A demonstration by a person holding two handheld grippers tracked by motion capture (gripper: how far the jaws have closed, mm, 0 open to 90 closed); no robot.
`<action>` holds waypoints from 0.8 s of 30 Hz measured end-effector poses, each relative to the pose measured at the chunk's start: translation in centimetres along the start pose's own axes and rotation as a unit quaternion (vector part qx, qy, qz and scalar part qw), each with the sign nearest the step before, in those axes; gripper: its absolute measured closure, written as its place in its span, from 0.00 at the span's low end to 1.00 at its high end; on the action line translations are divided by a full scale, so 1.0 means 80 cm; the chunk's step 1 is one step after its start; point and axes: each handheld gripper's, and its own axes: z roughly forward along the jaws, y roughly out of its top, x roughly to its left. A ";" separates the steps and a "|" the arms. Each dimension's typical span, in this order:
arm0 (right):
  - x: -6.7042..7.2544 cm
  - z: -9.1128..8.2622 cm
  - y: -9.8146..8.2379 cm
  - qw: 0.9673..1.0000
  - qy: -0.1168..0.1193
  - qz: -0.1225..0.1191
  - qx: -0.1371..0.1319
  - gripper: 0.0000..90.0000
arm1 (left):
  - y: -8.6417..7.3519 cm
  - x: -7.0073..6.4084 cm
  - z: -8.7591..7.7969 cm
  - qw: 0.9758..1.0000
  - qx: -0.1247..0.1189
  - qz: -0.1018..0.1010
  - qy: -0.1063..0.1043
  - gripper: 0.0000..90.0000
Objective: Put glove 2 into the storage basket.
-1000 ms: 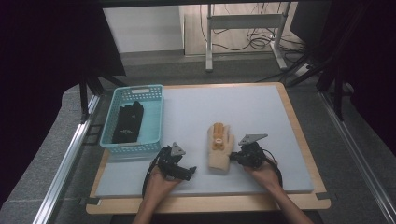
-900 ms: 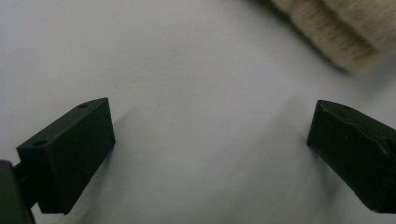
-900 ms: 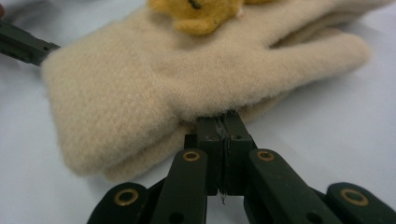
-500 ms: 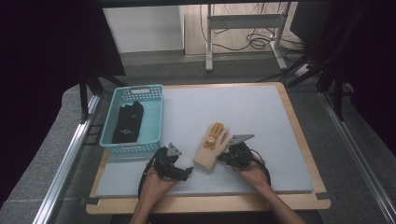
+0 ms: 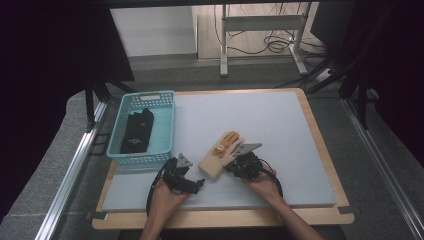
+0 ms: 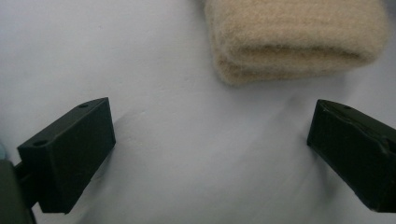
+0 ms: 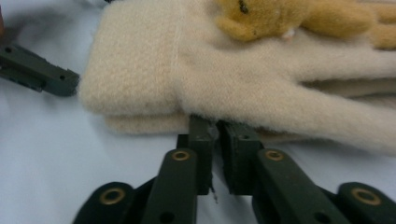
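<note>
From the high view, a cream glove [image 5: 218, 157] with orange fingers is lying tilted on the pale mat [image 5: 280, 125], near the front edge, between the two hands. The right gripper [image 5: 239, 161] is touching its right side; the left gripper [image 5: 192, 181] is sitting just left of the cuff. A teal basket [image 5: 120, 134] holding a black glove [image 5: 138, 131] is standing at the far left.

In the left gripper view, the jaws are standing wide apart over bare mat, nothing between them; the glove's cuff [image 6: 299, 39] is lying just beyond.

In the right gripper view, the jaws are narrow, having just been opening slightly, their tips tucked under the glove's [image 7: 196, 74] edge. Whether fabric is pinched, I cannot tell.
</note>
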 end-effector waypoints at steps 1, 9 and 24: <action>0.000 0.000 0.000 1.000 0.000 0.000 0.000 0.85 | 0.000 0.000 0.000 1.000 0.000 0.000 0.000 0.01; -0.019 -0.036 -0.013 0.999 -0.042 0.000 -0.010 0.63 | -0.001 0.001 0.000 1.000 -0.002 -0.001 -0.002 0.01; -0.082 -0.100 -0.070 0.991 -0.123 0.056 -0.024 0.25 | 0.000 0.001 0.000 1.000 -0.002 -0.004 -0.004 0.01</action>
